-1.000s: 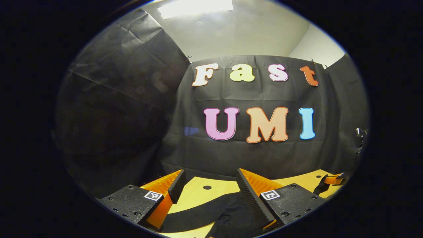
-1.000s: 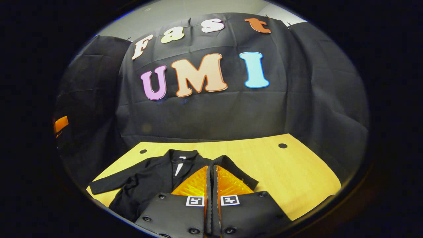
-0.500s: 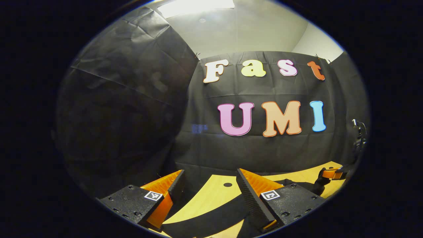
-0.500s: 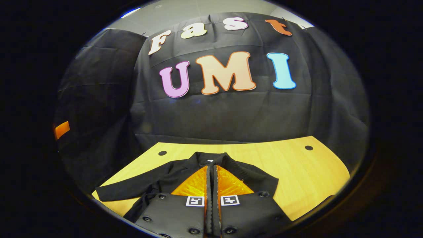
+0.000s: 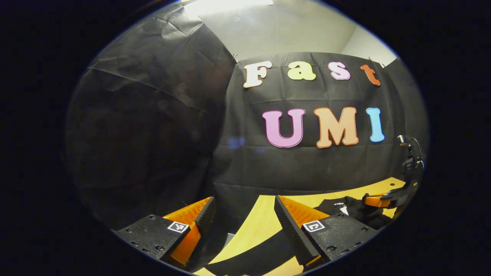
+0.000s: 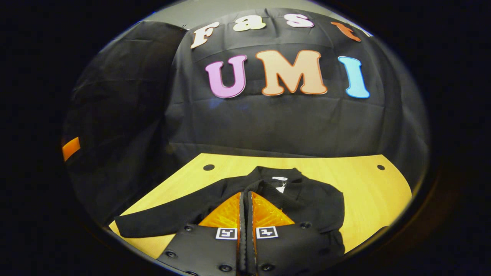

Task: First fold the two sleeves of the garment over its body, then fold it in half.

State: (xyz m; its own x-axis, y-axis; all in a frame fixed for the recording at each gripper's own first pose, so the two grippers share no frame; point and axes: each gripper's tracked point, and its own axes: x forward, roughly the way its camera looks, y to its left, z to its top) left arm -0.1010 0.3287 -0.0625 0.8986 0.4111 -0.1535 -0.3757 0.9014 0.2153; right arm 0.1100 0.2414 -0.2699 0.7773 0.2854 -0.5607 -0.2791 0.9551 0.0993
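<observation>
Since the earlier frames my right tool (image 6: pixel 245 197) has carried over the garment (image 6: pixel 307 199), whose right sleeve now appears folded in over the body, while my left tool (image 5: pixel 243 214) has swung away toward the bench (image 5: pixel 264 218) edge. I judge the first sleeve fold done or nearly so; the left sleeve (image 6: pixel 168 222) lies stretched out flat across the bench (image 6: pixel 376 191) and is, in my judgement, the next item. State of tools: the right tool's fingers are pressed together, with dark fabric close around their tips, but I cannot tell whether any cloth is pinched between them. The left tool stands with its fingers spread wide, holding nothing, above bare bench and a dark strip I take to be sleeve. The right gripper view gives the whole garment, collar and white label away from me, centred on the bench. The left gripper view gives instead the garment (image 5: pixel 345 209) bunched at far right, with the right tool (image 5: pixel 378 200) at it.
</observation>
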